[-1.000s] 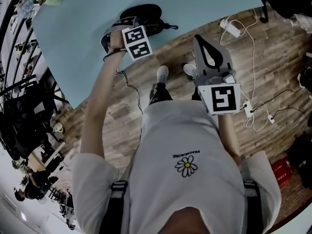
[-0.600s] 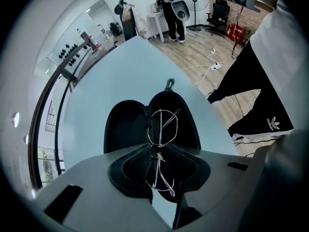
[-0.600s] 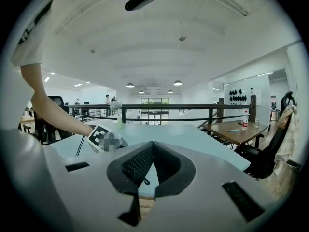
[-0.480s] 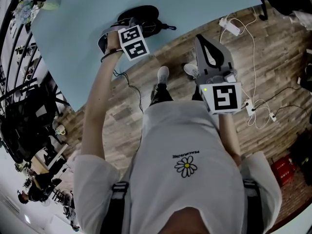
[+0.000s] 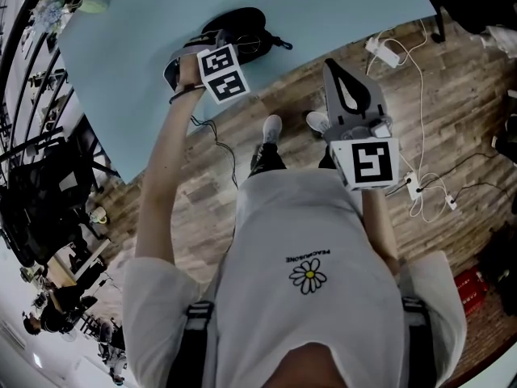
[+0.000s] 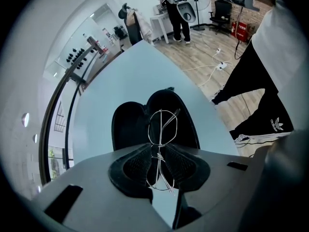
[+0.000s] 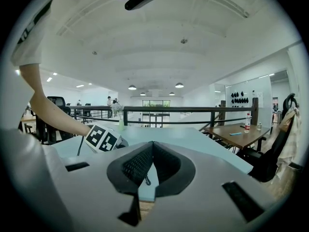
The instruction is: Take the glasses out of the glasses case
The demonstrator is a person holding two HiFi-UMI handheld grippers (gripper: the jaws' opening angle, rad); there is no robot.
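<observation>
Left tongs [image 6: 155,148] are pinching the thin silver wire-frame glasses [image 6: 162,127] at the bridge. The pads are nearly closed on the wire, with one lens poking past the tips over the black oval clamshell glasses case [image 6: 128,129], which is lying open on the pale blue bench [image 6: 145,66]. Can't tell if the frame is fully clear of the case. Right tongs [image 7: 152,144] are sitting shut and empty, pointing roughly level, off the bench edge. Risk as I'm reading it: the grip is biting on very thin wire, so the frame could pivot or slip on the lift, or bend under a harder squeeze. Nothing is pinning the case, so a snagged temple could drag it along. Left gripper view is showing the grip and the case lining. Head view is hiding the glasses behind the marker cube [image 5: 222,71] and only showing the case near the bench edge.
</observation>
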